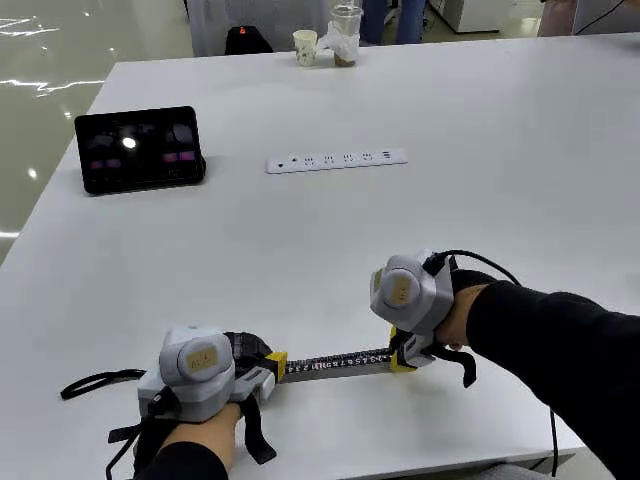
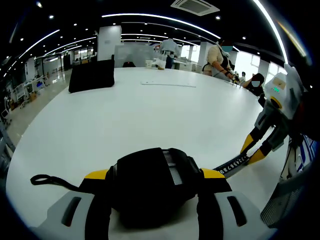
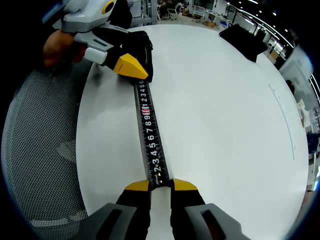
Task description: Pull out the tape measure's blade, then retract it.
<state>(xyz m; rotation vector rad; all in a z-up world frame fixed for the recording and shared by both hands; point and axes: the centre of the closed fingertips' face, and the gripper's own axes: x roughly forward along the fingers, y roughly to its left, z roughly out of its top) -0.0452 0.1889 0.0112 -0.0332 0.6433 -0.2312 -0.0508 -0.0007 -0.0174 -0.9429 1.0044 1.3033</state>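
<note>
Firmly, the left gripper [image 1: 268, 366] clamps the rounded black tape measure case [image 1: 248, 350] at the head view's lower left; the right gripper [image 3: 161, 186] pinches the flat numbered blade [image 3: 149, 131] tip. Smooth white table [image 1: 450, 150] lies open above.

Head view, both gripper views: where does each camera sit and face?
Head view: on the headset, facing forward and down at the white table; sleeves, left gripper, right gripper show.
Left gripper view: on left gripper, facing the right gripper; own fingers flank the tape measure case.
Right gripper view: on right gripper, facing along the blade to the left gripper; own fingers pinch the blade's end.
Shared: both gripper views show the blade and the opposite gripper.
</note>
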